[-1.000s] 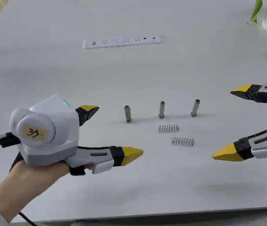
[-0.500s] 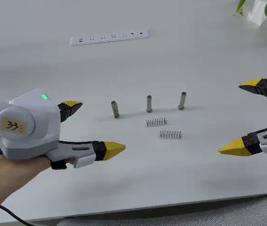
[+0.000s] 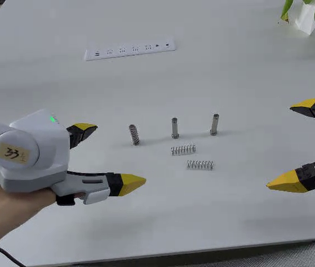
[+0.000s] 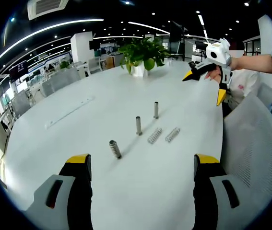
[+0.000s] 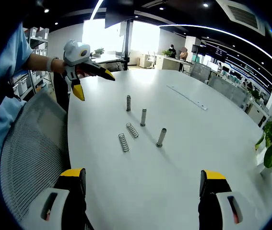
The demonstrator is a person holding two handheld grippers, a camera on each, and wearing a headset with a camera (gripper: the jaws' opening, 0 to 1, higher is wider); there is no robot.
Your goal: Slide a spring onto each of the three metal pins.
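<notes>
Coiled steel-wire springs, 2 of them, lie loose on the pale grey bench. The upper spring is just in front of the bare middle pin, and the lower spring is just beside it, nearer the person. The left pin of the 3 short upright metal pins already carries a spring, while the right pin is bare.

The springs look light and thin, so they will probably roll or skitter on the smooth top and pop out of a hard squeeze. A gentle pinch across the coil near 1 end seems best, leaving the other end open for the pin. Whether the pins are fixed or could topple, I cannot tell.

The left gripper and right gripper hover well apart from the springs, both with fingers spread wide and empty.

Farther back on the matte, uncluttered bench lies a white power strip. Around it is an open office with ceiling strip lights, a potted green plant and a grey mesh chair.
</notes>
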